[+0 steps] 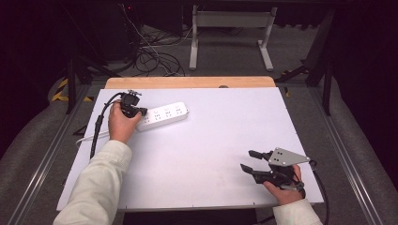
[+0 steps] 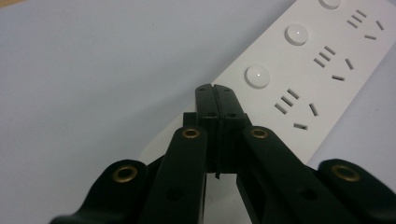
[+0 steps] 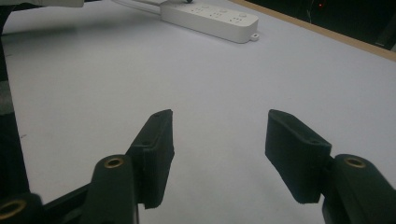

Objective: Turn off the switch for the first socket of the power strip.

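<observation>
A: Item?
B: I see one white power strip (image 1: 163,116), round buttons, slotted sockets, near the bench's (image 1: 211,154) far left corner.
A: Tongs?
B: My left gripper (image 2: 216,88) is closed, tips on the strip; right gripper (image 3: 219,140) is parted, empty.

We went over all three views looking for anything readable and honestly came up dry: no words, brand names or numbers anywhere. The white power strip (image 2: 322,70) has no logo or rating text we can make out on its top face, just socket slots and round buttons. Seen from the right gripper view it's too far off to pick out any print. The only sign-like marking we can spot is the yellow-and-black hazard striping (image 1: 60,90) on the floor off the table's far left corner in the high view, and that's a pattern, not lettering.
</observation>
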A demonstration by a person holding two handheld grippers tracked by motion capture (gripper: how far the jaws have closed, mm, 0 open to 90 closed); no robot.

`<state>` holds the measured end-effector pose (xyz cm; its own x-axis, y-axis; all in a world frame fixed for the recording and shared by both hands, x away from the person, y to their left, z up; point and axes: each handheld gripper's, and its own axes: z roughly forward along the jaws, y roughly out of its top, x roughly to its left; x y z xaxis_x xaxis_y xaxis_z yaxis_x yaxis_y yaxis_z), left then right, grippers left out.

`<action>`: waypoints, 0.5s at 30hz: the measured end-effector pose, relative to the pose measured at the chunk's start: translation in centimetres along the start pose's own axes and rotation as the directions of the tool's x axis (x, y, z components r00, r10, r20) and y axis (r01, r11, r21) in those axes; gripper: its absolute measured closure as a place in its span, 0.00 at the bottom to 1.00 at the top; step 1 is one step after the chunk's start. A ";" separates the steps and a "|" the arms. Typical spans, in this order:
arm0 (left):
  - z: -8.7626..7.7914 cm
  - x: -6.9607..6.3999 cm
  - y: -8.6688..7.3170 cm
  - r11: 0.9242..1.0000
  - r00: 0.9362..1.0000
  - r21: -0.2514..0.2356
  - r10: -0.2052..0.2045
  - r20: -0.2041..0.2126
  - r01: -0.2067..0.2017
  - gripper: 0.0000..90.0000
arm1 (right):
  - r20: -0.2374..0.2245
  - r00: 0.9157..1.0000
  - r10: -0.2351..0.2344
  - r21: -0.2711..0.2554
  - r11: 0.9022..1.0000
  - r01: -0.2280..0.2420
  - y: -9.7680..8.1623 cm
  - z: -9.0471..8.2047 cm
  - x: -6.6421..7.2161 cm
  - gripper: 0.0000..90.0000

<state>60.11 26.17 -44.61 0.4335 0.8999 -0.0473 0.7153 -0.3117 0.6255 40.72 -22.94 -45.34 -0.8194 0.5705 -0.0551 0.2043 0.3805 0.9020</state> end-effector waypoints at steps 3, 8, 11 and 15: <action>0.0 0.0 0.0 1.000 1.000 0.000 -0.012 0.028 0.012 1.00 | -0.001 1.000 0.003 -0.001 1.000 -0.003 0.0 0.0 0.0 0.47; 0.1 -0.4 0.1 1.000 1.000 0.004 0.012 0.010 -0.012 1.00 | -0.001 1.000 0.002 -0.001 1.000 -0.002 0.0 0.0 0.1 0.47; 0.1 -0.3 0.0 1.000 1.000 0.001 0.004 0.012 -0.004 1.00 | -0.001 1.000 0.002 -0.004 1.000 -0.002 0.0 -0.1 0.1 0.47; -0.1 0.0 -0.1 1.000 1.000 0.005 0.007 0.001 -0.007 1.00 | -0.001 1.000 0.001 -0.004 1.000 -0.001 0.0 -0.1 0.0 0.47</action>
<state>59.99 26.23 -44.59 0.4389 0.8975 -0.0438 0.7150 -0.3194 0.6219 40.62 -22.99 -45.30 -0.8200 0.5699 -0.0539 0.2027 0.3770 0.9037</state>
